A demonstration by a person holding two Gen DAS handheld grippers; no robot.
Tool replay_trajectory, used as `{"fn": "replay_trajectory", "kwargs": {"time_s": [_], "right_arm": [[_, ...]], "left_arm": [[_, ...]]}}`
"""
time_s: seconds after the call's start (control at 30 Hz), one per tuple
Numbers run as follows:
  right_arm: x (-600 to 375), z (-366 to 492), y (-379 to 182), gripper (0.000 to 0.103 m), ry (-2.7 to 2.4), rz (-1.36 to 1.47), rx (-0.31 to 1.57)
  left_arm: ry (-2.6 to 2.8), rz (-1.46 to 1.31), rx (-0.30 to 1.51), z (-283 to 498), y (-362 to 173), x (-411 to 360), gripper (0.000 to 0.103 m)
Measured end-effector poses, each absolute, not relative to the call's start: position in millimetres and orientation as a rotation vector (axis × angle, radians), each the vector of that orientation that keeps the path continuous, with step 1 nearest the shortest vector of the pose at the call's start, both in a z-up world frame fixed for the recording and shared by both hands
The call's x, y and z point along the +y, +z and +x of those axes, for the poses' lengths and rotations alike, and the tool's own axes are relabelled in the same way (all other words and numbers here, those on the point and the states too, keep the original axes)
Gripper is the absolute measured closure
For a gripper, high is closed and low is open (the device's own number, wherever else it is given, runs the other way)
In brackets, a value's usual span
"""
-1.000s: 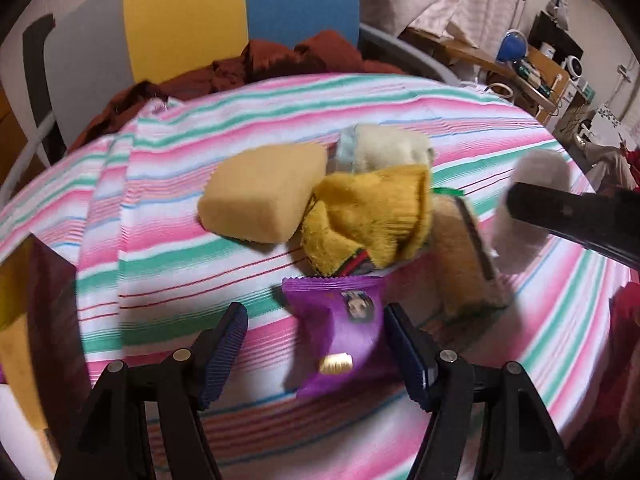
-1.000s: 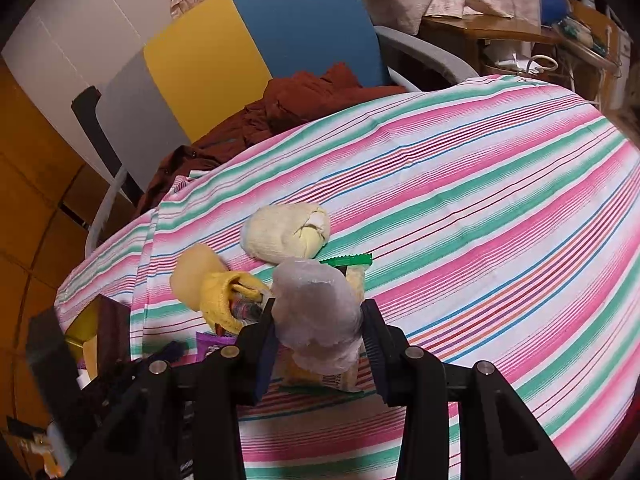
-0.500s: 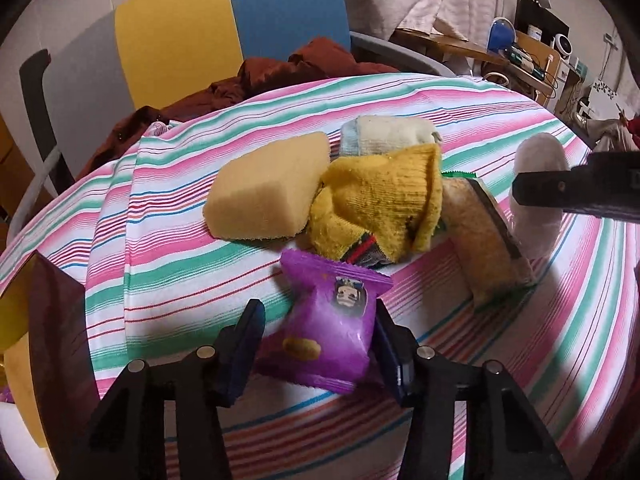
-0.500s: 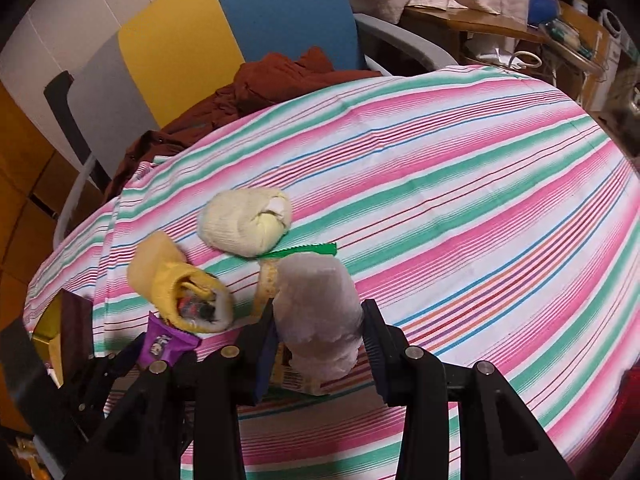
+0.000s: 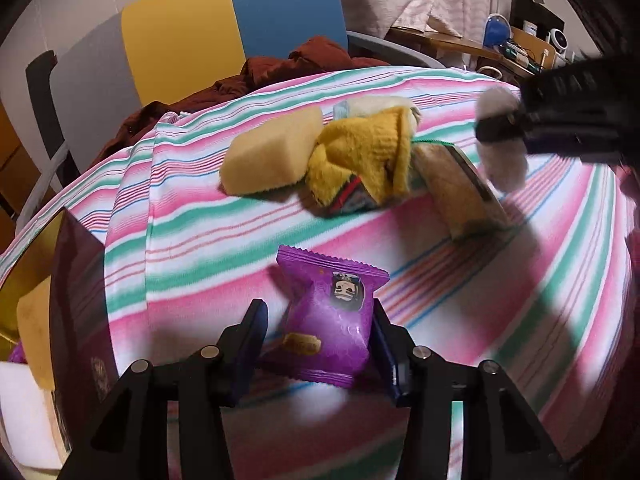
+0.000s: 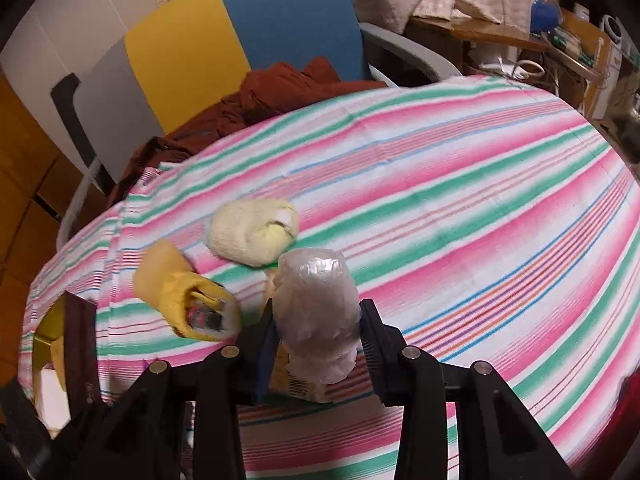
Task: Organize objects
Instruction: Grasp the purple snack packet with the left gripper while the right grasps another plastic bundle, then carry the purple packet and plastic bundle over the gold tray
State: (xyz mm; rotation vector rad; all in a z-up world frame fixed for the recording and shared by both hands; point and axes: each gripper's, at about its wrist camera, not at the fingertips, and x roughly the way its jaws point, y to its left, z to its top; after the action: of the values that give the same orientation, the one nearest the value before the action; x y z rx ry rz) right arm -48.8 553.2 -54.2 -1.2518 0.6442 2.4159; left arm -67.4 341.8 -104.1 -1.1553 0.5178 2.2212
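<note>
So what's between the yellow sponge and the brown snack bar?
In the left wrist view, a yellow sock lies between the sponge and the snack bar, touching both.

We look from two fisheye cameras, each mounted just behind a handheld gripper and facing forward along its fingers. From the left wrist we sit low and close over the striped tablecloth [image 5: 192,240], facing the far chair [image 5: 224,28], with the left gripper [image 5: 318,344] filling the near edge and the right gripper [image 5: 504,128] entering at the right. From the right wrist we sit higher, looking down and across the same cloth toward the same chair, its own fingers at the near edge. Both views share the yellow sock [image 5: 360,152], the cream sock bundle [image 6: 252,232] and the dark box [image 5: 76,300] at the left.
</note>
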Motion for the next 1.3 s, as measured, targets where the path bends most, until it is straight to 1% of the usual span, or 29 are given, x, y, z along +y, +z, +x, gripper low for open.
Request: {"fn": "replay_trajectory", "kwargs": {"time_s": [0.23, 0.4, 0.6, 0.7, 0.83, 1.0, 1.3], "right_arm": [[543.8, -45.9, -37.4, 0.064, 2.533, -1.160, 0.657], [532.7, -43.9, -27.5, 0.064, 2.613, -1.125, 0.644], [522.1, -48.0, -25.8, 0.063, 2.674, -1.148, 0.627], [515.3, -49.5, -25.6, 0.063, 2.695, -1.165, 0.588], [512.8, -49.1, -24.4, 0.063, 2.705, -1.151, 0.565], [518.2, -46.1, -22.6, 0.063, 2.691, -1.124, 0.583], [514.9, -44.4, -17.8, 0.063, 2.727, -1.102, 0.588]], "left_arm": [[2.229, -1.108, 0.547, -41.2, -103.3, 330.6, 0.053], [2.212, -1.095, 0.526, -28.1, -101.4, 322.6, 0.053], [2.153, -1.116, 0.491, -11.0, -97.5, 313.0, 0.054], [2.126, -1.111, 0.476, 0.1, -92.3, 307.3, 0.054], [2.119, -1.068, 0.457, 8.7, -79.3, 301.7, 0.054], [2.138, -1.033, 0.415, 12.0, -60.6, 294.3, 0.054], [2.257, -0.957, 0.310, 4.2, -8.8, 255.0, 0.054]]}}
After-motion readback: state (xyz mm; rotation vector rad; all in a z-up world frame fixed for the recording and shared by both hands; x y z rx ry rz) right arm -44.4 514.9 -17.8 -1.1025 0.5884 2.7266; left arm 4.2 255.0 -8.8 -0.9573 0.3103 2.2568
